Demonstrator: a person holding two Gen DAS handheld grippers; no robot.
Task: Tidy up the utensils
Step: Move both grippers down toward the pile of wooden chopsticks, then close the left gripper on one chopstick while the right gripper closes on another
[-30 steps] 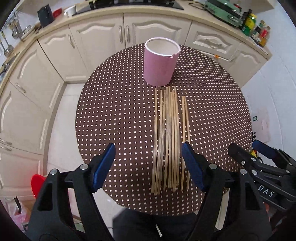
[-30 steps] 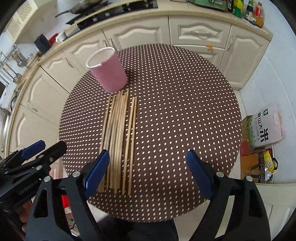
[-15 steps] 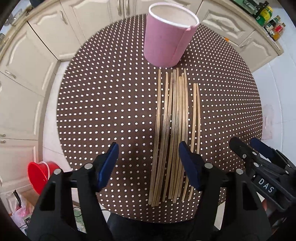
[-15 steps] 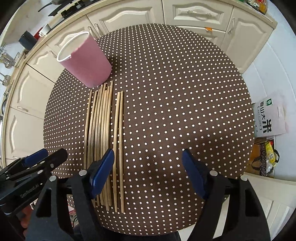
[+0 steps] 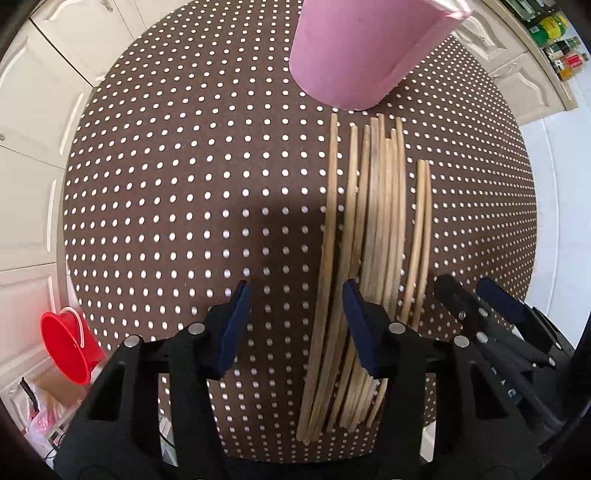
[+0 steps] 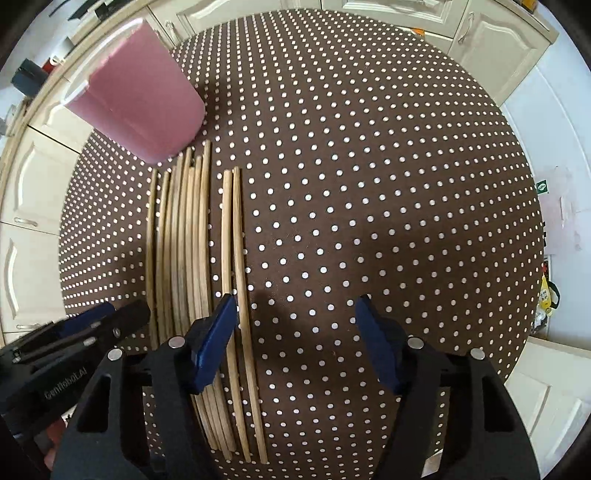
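Several wooden chopsticks (image 5: pixel 376 229) lie side by side on the round brown dotted table (image 5: pixel 184 192), their far tips near a pink cup (image 5: pixel 354 51). They also show in the right wrist view (image 6: pixel 184 240), with the pink cup (image 6: pixel 136 96) at the upper left. My left gripper (image 5: pixel 295 321) is open and empty, low over the near ends of the leftmost chopsticks. My right gripper (image 6: pixel 295 332) is open and empty, with its left finger over the two rightmost chopsticks (image 6: pixel 232 236). Each gripper shows at the edge of the other's view.
Cream kitchen cabinets (image 6: pixel 495 33) ring the table. A red bucket (image 5: pixel 70 347) stands on the floor at the left. Bottles (image 5: pixel 557 48) stand on the counter at the far right. The dotted table top (image 6: pixel 369 184) stretches to the right of the chopsticks.
Both grippers have come down and forward toward the table, so the chopsticks and the cup look much larger. Both jaws stay open and the chopsticks have not moved.
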